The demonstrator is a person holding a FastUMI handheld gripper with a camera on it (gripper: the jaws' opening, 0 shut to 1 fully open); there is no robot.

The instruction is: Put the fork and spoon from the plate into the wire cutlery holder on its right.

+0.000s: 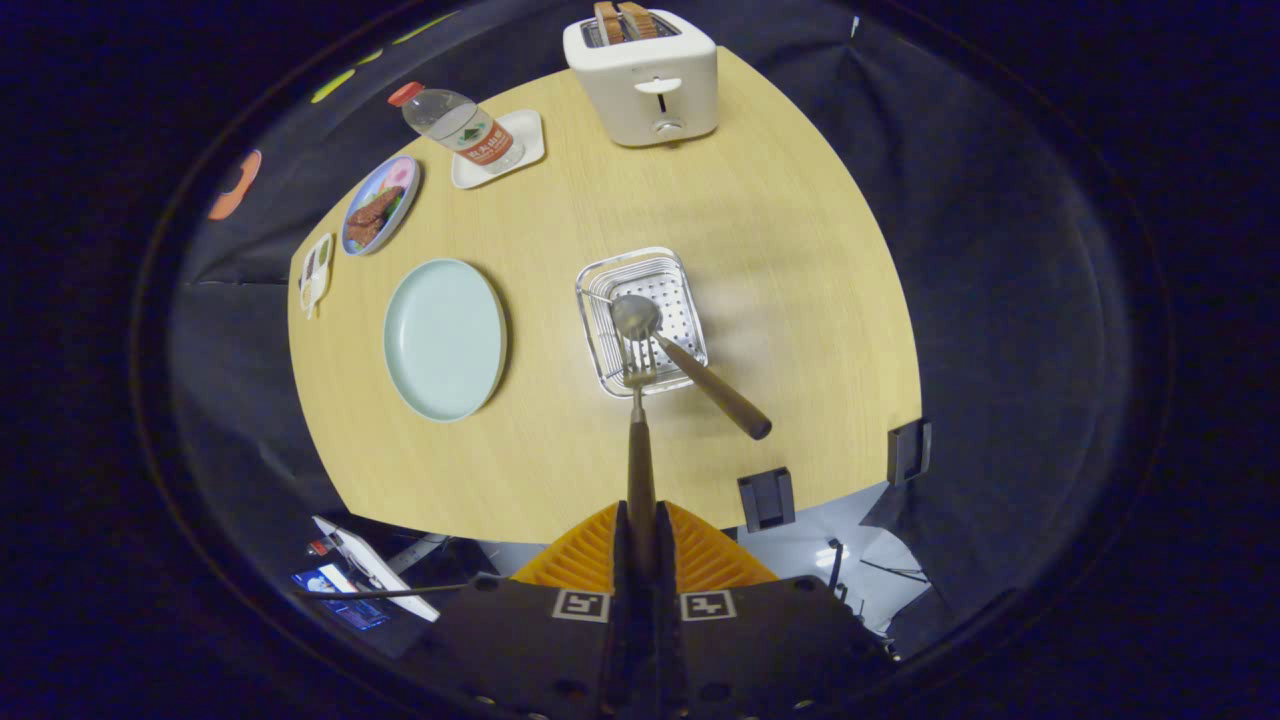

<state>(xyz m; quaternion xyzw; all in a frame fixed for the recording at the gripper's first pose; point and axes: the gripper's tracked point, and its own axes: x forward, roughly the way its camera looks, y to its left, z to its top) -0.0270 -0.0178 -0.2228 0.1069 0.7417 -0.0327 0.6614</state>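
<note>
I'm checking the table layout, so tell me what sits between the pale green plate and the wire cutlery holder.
Nothing: the gripper view shows bare tabletop between the plate and the wire cutlery holder. The gripper is shut on the fork, tines over the holder, beside the spoon.

No legible text anywhere.

Dark gripper (pixel 641 520) body bearing two square black-and-white markers.

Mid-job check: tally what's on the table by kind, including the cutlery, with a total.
Plates and dishes: 4 (pale green plate, patterned plate, white dish, small dish)
Cutlery: 2 (spoon in the holder, fork gripped)
Cutlery holder: 1
Toaster: 1
Bottle: 1
Total: 9
</note>
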